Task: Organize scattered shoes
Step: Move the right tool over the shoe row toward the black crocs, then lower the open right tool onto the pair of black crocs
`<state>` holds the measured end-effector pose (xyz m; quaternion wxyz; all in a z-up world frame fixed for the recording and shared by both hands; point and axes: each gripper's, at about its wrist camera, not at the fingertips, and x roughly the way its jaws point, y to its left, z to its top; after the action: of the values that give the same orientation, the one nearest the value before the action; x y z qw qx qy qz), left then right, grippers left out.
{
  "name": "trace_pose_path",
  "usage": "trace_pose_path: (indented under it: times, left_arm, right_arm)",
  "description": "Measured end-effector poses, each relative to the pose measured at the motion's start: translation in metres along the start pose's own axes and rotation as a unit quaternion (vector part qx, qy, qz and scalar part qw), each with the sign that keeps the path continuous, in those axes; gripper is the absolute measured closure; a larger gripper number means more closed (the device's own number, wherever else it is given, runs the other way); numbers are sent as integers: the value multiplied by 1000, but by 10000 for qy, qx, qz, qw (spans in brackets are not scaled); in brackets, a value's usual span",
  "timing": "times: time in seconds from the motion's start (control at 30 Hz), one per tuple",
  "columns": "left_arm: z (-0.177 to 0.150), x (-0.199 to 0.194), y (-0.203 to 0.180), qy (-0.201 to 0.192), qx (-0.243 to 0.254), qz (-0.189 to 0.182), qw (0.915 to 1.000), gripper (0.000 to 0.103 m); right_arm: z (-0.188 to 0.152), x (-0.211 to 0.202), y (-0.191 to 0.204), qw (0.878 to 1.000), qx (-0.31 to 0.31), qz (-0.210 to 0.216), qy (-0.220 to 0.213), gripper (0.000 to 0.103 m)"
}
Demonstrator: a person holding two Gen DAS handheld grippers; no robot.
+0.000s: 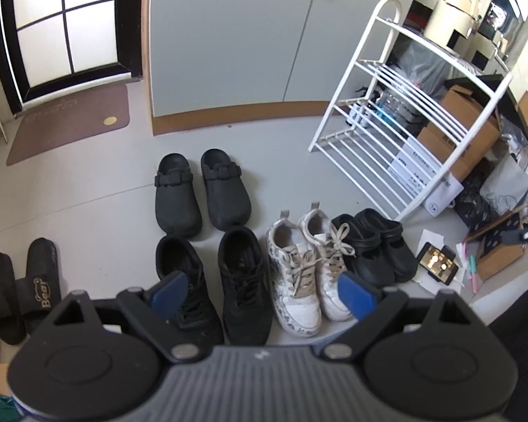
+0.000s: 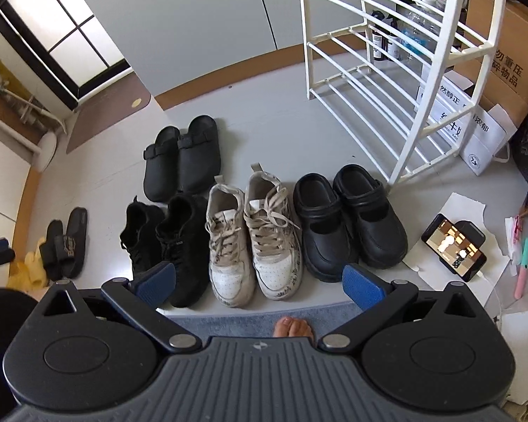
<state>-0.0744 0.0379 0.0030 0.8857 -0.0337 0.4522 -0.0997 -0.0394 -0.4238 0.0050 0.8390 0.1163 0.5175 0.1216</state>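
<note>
White sneakers (image 2: 255, 235) (laces loose) lie ahead between right gripper's (image 2: 260, 283) spread jaws.

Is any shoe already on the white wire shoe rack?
No: the white wire shoe rack has bare shelves; every shoe sits on the floor.

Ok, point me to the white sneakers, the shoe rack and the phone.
White sneakers (image 2: 253, 235), right wrist view, laces of the pair.
Shoe rack (image 2: 415, 140), right wrist view, front leg.
Phone (image 2: 452, 248), right wrist view, lit screen.
</note>
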Motion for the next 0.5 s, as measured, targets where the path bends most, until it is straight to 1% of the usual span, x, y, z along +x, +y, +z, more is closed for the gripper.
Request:
trace_pose_path:
  times: [0.1,0.23,0.33,0.5]
  left_arm:
    - [0,-1,-2,-51,15,-28,10000,9]
    - [1,0,-2,-65,-38,-167,9998,9]
    - [1,-1,-4,-73,-24,-198,9998,9]
    - [1,2,-8,-37,57,-53,10000,9]
  right_arm:
    - [0,-13,-3,9998,-2,71,-209,0]
    - [4,1,-16,9999,-67,23,-142,0]
    - [7,11,-25,9999,-116,-13,-92,0]
    - [12,28,-41,9998,-197,-73,-9,0]
